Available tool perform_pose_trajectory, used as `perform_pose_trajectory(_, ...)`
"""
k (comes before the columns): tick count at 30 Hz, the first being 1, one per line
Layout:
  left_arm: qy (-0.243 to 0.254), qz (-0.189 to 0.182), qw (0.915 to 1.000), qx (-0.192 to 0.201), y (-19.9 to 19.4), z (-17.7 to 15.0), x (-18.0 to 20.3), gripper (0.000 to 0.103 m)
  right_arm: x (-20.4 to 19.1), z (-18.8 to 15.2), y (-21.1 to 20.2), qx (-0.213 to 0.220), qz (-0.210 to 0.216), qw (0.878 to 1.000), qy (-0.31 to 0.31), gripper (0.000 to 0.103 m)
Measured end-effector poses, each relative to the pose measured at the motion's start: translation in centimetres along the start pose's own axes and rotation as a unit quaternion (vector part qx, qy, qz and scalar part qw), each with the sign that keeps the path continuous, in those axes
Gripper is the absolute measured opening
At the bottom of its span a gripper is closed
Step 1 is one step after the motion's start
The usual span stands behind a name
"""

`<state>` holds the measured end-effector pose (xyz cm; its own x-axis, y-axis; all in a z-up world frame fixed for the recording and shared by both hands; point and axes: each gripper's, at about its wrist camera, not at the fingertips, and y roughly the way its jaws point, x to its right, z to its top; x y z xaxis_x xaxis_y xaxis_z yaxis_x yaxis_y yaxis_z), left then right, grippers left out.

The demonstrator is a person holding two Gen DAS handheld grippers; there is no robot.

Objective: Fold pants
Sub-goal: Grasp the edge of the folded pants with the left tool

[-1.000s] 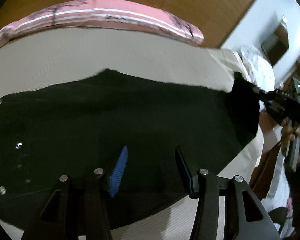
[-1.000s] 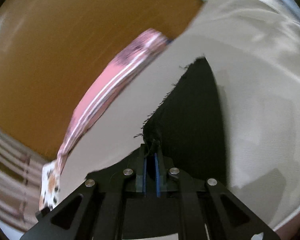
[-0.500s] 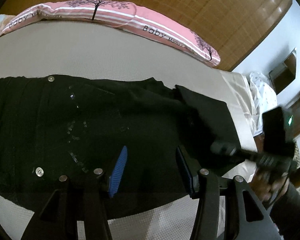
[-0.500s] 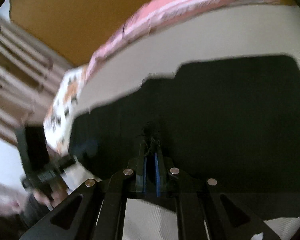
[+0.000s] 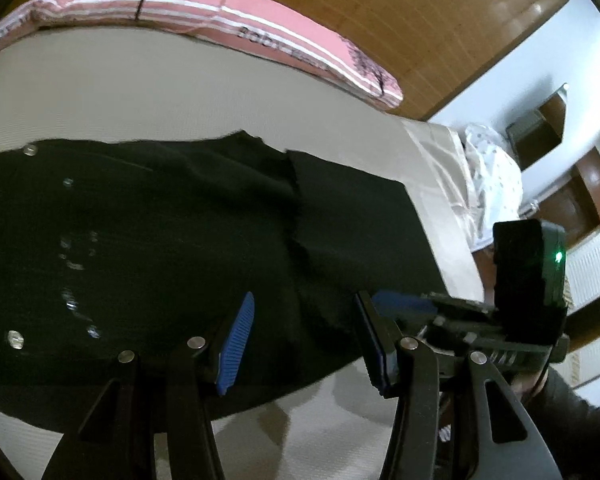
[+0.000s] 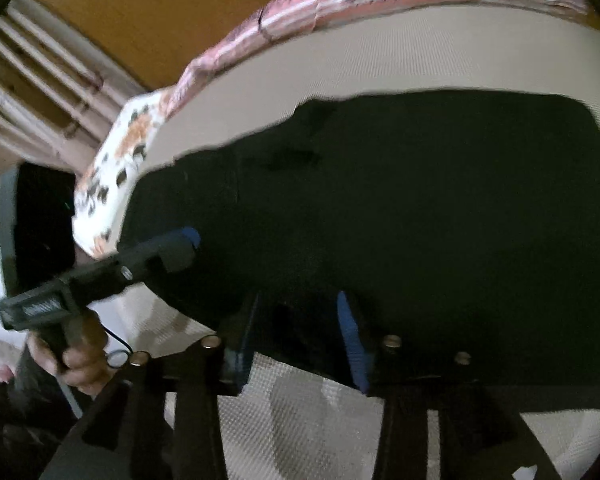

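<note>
Black pants lie folded flat on the beige mattress, the leg end laid over the waist part with its metal buttons. My left gripper is open and empty, just above the pants' near edge. My right gripper is open and empty over the near edge of the pants. The right gripper's blue pad shows in the left wrist view beside my left fingers. The left gripper shows in the right wrist view at the pants' left end.
A pink striped pillow lies along the mattress's far edge under a wooden headboard. A white dotted cloth lies at the right end. A patterned cushion lies at the mattress's left end. The mattress's near edge is below my fingers.
My right gripper has opened and let go of the pant leg end, which now lies flat on the pants. The two grippers have come closer together at the near edge.
</note>
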<state>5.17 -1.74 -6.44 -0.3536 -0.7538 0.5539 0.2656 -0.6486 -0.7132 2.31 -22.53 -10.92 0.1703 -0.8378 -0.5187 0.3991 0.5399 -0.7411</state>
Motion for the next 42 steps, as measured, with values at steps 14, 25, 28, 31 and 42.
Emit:
perform_pose_trajectory(14, -0.11, -0.073, 0.9857, -0.105, 5.0, -0.8, 0.1, 0.052, 7.9, -0.5, -7.6, 0.133, -0.044, 0.98, 0.143, 0.042)
perform_pose_trajectory(25, -0.105, -0.064, 0.9862, -0.112, 8.0, -1.0, 1.2, 0.025, 9.5, -0.4, -8.7, 0.156, -0.064, 0.97, 0.173, 0.042)
perform_pose_trajectory(28, -0.089, -0.044, 0.9893, -0.107, 8.1, -1.3, 1.8, 0.009, 10.3, -0.5, -8.5, 0.148, -0.076, 0.968, 0.187, 0.042)
perform_pose_trajectory(31, -0.078, -0.033, 0.9929, -0.083, 6.5, -1.2, 2.4, 0.008, 10.8, -0.7, -8.3, 0.141, -0.08, 0.966, 0.2, 0.042)
perform_pose_trajectory(42, -0.091, 0.02, 0.9913, -0.092, 6.7, -1.8, -0.2, 0.008, 10.5, -1.0, -6.0, 0.099, -0.096, 0.972, 0.191, 0.042)
